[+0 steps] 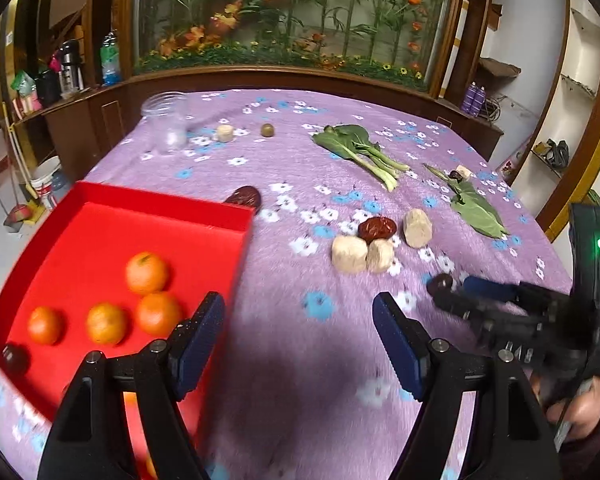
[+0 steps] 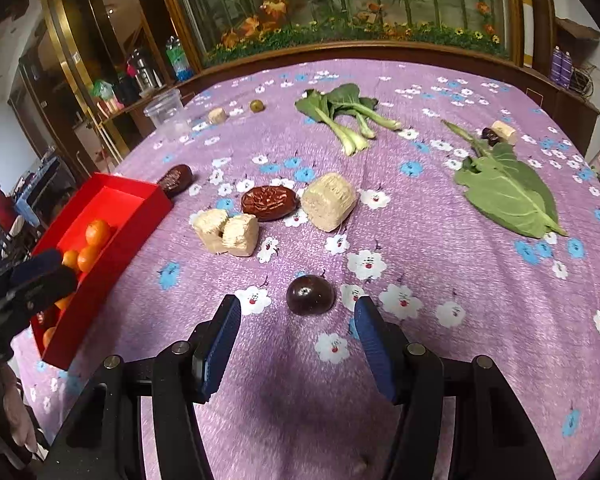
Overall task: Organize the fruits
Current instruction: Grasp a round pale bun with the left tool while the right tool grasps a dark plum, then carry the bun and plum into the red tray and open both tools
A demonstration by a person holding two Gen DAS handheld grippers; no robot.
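A red tray [image 1: 168, 204] [image 2: 112, 188] sits at the left of the purple floral cloth and holds several oranges [image 1: 147, 273] [image 2: 97, 232] and a dark fruit [image 1: 15, 358]. My left gripper [image 1: 298, 316] is open and empty, over the tray's right edge. My right gripper [image 2: 296, 316] is open, with a dark round fruit [image 2: 310, 294] [image 1: 440, 283] lying on the cloth just beyond its fingertips. A red date [image 2: 269, 202] [image 1: 377, 228] lies among beige blocks [image 2: 329, 201] [image 1: 349, 254]. A second dark date [image 2: 175, 179] [image 1: 244, 197] lies by the tray's far corner.
Bok choy [image 2: 342, 114] [image 1: 360, 148] and a loose green leaf [image 2: 508, 192] [image 1: 476, 208] lie on the right half. A clear plastic cup [image 2: 167, 114] [image 1: 167, 126], a beige block [image 1: 225, 133] and a small green fruit [image 2: 257, 105] [image 1: 267, 130] stand at the far left. A date and block [image 2: 498, 133] sit far right.
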